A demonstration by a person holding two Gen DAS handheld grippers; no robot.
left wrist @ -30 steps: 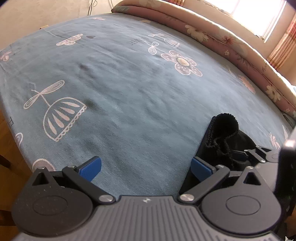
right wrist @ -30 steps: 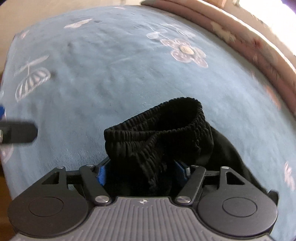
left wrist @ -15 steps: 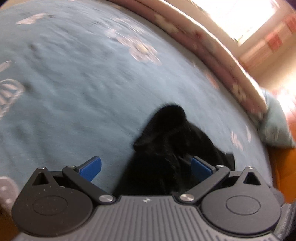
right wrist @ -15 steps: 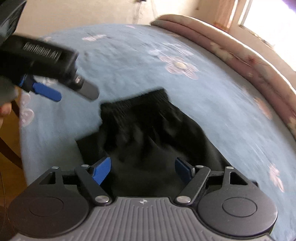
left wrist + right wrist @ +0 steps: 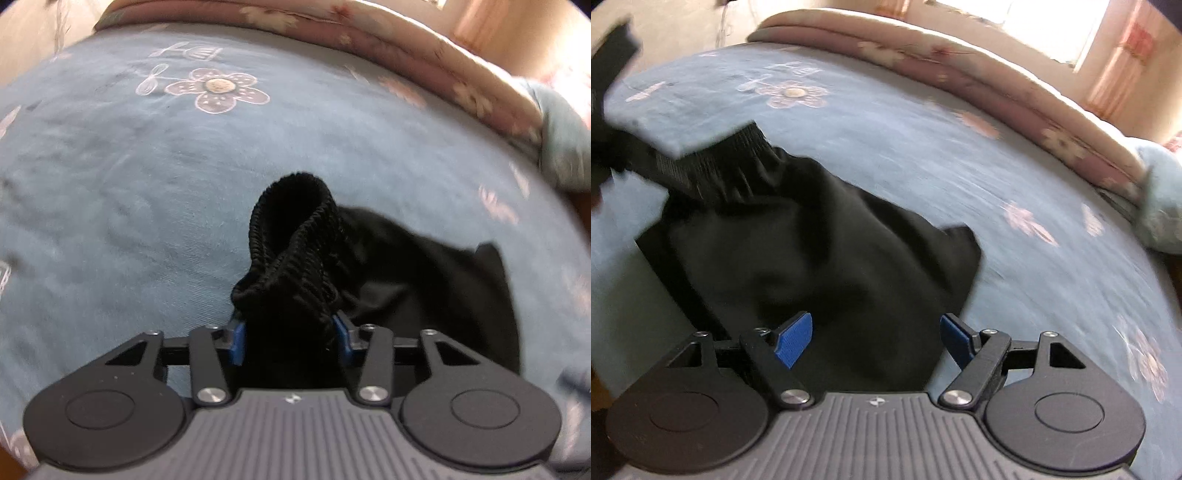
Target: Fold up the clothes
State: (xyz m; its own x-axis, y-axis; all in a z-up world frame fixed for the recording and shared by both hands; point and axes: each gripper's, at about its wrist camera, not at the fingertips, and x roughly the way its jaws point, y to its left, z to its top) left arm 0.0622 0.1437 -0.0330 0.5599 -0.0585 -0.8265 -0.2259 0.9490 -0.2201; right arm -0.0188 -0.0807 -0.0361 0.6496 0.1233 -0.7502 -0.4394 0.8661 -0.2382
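Observation:
Black shorts (image 5: 406,258) lie bunched on a blue flowered bed sheet (image 5: 147,184). My left gripper (image 5: 290,338) has its jaws closing, and the blue pads press on the ribbed elastic waistband (image 5: 295,229), which stands up in a loop ahead of them. In the right wrist view the shorts (image 5: 812,240) spread out flat, their waistband (image 5: 713,166) pulled up towards the far left, where the blurred left gripper (image 5: 613,74) holds it. My right gripper (image 5: 875,341) is open over the leg end of the shorts, with cloth below its pads but not pinched.
A rolled pink floral quilt (image 5: 923,48) runs along the far side of the bed. A pale blue pillow (image 5: 1160,192) sits at the right end. The bed edge drops off at the near left, with wooden floor below.
The right gripper let go of the waistband, opened wider and drew away towards the leg end. The left gripper swept over to the waistband and closed on it.

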